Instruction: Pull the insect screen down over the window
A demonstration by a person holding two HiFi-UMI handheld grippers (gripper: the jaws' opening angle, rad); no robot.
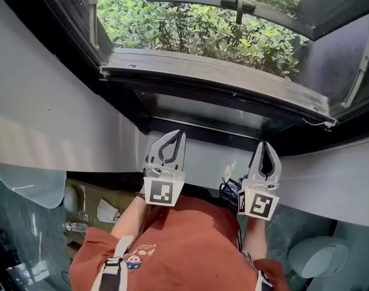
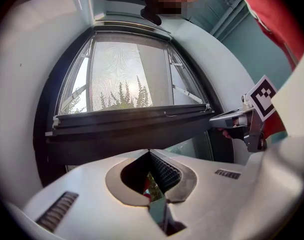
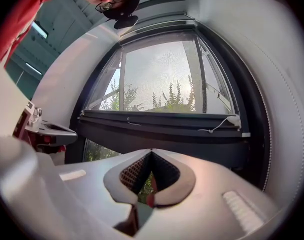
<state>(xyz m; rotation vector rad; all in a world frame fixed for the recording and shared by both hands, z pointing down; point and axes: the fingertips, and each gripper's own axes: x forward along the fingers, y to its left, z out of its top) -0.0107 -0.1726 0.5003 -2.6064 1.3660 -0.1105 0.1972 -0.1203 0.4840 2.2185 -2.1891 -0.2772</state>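
- The screen point(image 1: 214, 77), with its dark bottom bar point(image 2: 132, 119), hangs low across the window. Hazy mesh point(image 3: 161, 69) lies above the bar and a narrow open strip below it.
- The left gripper point(image 1: 179, 133) has its jaws together and nothing between them. It points at the window with its tips just under the bar.
- The right gripper point(image 1: 265, 143) is likewise closed and empty, beside the left one and just below the bar's right part.
- A white cord point(image 3: 219, 125) hangs at the bar's right end.
- The window has a dark frame point(image 1: 69, 17) set in a white wall point(image 1: 45, 114), with green plants point(image 1: 190, 29) outside.
- The person wears a red shirt point(image 1: 184, 241).
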